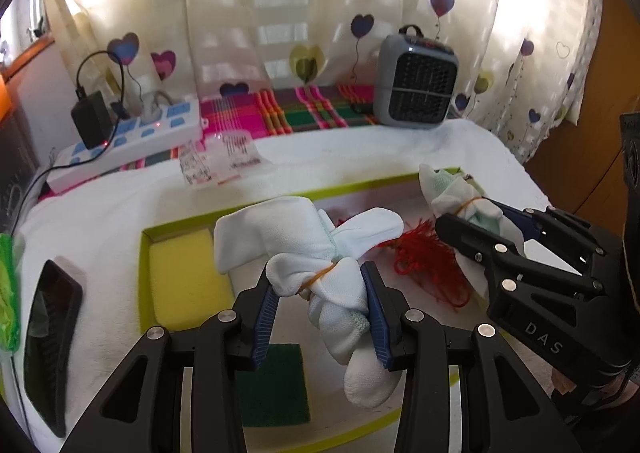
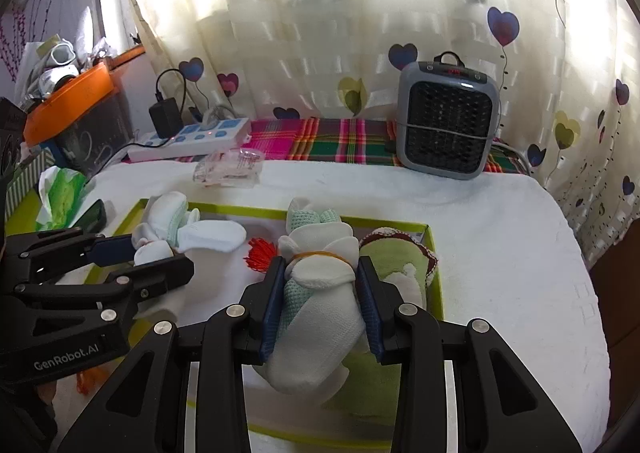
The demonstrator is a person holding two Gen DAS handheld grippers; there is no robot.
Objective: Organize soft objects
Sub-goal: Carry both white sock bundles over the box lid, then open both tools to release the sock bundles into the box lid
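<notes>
Left gripper (image 1: 322,303) clenched on a white sock bundle (image 1: 320,253), right gripper (image 2: 320,305) clenched on a second sock bundle (image 2: 316,293). Both hang over the green-rimmed tray (image 1: 180,223), likely for sorting beside the yellow sponge (image 1: 186,279) and red yarn (image 1: 424,257).

Green scouring pad (image 1: 276,385): near part hidden behind left gripper (image 1: 320,313) fingers. Red yarn (image 2: 262,255): right half hidden behind sock bundle (image 2: 316,293). Green cloth (image 2: 394,267): left side covered by same bundle and gripper finger. Tray (image 2: 434,265): near edge cut by gripper body. Print on clear packet (image 1: 218,161): too blurred to read. Heater (image 2: 448,117) display digits: unreadable.
</notes>
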